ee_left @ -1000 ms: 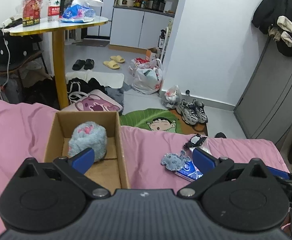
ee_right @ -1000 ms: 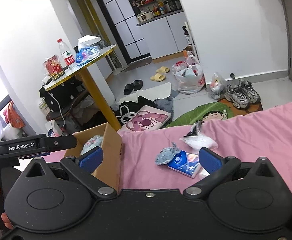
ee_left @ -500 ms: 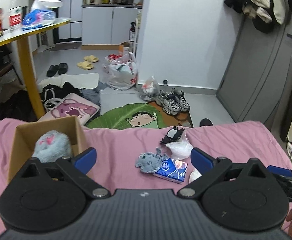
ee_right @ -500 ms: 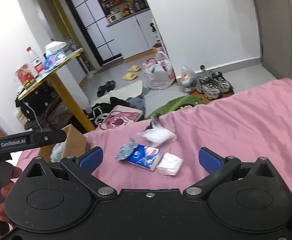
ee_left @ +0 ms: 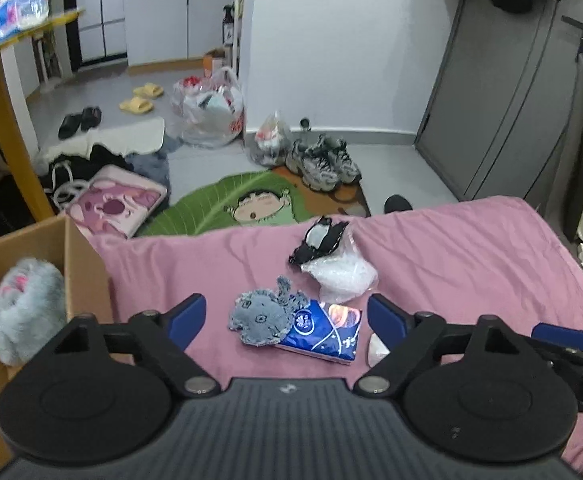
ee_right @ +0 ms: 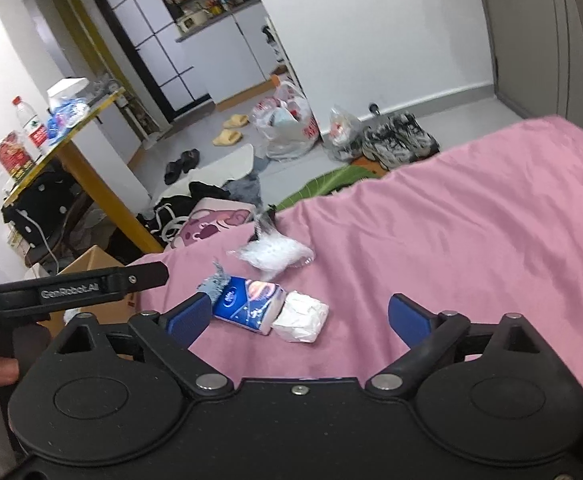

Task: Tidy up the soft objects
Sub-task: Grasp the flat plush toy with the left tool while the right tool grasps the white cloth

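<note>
A grey plush toy [ee_left: 262, 315] lies on the pink bed [ee_left: 471, 264], its edge on a blue tissue pack [ee_left: 323, 332]. My left gripper [ee_left: 287, 320] hovers over both; its jaws are closing, with toy and pack between them but not pressed. A white soft packet [ee_right: 301, 316] lies beside the tissue pack [ee_right: 249, 304]. My right gripper [ee_right: 297, 318] is above these two, jaws closing and touching nothing. The grey plush toy [ee_right: 213, 284] peeks out by its left finger. A fluffy grey toy [ee_left: 27, 308] sits in the cardboard box [ee_left: 85, 264] at the left.
A clear plastic bag [ee_left: 339, 274] and a black item [ee_left: 319, 238] lie just beyond the toy. The left gripper's body [ee_right: 79, 288] crosses the right wrist view, held by a hand. Past the bed's edge are a green mat [ee_left: 227, 208], shoes and bags.
Both views have swung right from the box toward the small heap on the bed and sunk closer to it. The left jaws have narrowed a little.
</note>
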`<state>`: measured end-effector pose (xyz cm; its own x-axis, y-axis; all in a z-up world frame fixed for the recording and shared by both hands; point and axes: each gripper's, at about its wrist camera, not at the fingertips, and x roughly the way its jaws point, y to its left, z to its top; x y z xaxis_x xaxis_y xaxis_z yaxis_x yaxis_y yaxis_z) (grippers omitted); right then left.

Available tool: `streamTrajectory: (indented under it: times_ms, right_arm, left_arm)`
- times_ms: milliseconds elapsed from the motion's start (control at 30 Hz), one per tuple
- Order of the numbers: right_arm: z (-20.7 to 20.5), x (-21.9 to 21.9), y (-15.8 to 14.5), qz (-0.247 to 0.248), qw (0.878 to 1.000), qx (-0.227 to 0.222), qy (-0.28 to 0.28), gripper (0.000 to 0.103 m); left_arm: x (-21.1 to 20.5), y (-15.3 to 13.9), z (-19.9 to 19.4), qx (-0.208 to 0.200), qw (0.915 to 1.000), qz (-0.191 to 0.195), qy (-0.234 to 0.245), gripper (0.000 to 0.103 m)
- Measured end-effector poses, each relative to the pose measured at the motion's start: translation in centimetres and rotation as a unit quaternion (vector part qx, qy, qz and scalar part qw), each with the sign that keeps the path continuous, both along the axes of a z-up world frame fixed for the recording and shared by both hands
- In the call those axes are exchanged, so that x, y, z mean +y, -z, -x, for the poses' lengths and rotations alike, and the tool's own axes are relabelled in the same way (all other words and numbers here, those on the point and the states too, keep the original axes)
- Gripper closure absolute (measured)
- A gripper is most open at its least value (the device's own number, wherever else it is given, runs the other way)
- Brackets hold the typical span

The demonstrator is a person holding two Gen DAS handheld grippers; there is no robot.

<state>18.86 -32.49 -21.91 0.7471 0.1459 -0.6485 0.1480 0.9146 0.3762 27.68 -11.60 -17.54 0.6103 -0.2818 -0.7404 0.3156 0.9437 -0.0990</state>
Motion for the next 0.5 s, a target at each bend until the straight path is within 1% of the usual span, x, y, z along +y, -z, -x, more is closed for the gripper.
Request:
streamTrajectory:
  times_ms: [133,200,233,267,367,500]
  right_arm:
    - [-0.9,-0.3,1.1,-0.006,1.0,0.012,0.009,0.012]
    - [-1.5,-0.4,1.9,-0.019,0.999,0.024,0.018,0.013]
    - [-1.8,-0.3,2.3,-0.019,0.999,0.03,0.018,0.017]
    - [-2.3,-0.2,2.6,-0.016,0.999,0.036,0.02,0.018]
    - [-3.3,-0.2,3.5,-0.021,0.998,0.048,0.025,0.019]
    - [-4.2,0.1,4.3,-0.024,0.998,0.06,0.025,0.021]
  left_arm:
    - [-0.2,1.6,-1.2,0.013,0.9999,0.0,-0.011,0.023]
    - [-0.5,2.1,-1.6,0.015,0.9998,0.0,-0.01,0.024]
    - [-0.7,2.5,-1.8,0.016,0.9998,-0.003,-0.009,0.024]
    - [-0.9,2.7,-2.1,0.017,0.9998,-0.005,-0.011,0.024]
    - [-0.8,3.4,-2.8,0.025,0.9994,0.004,-0.021,0.029]
    - [-0.6,4.1,-3.7,0.034,0.9986,0.013,-0.04,0.031]
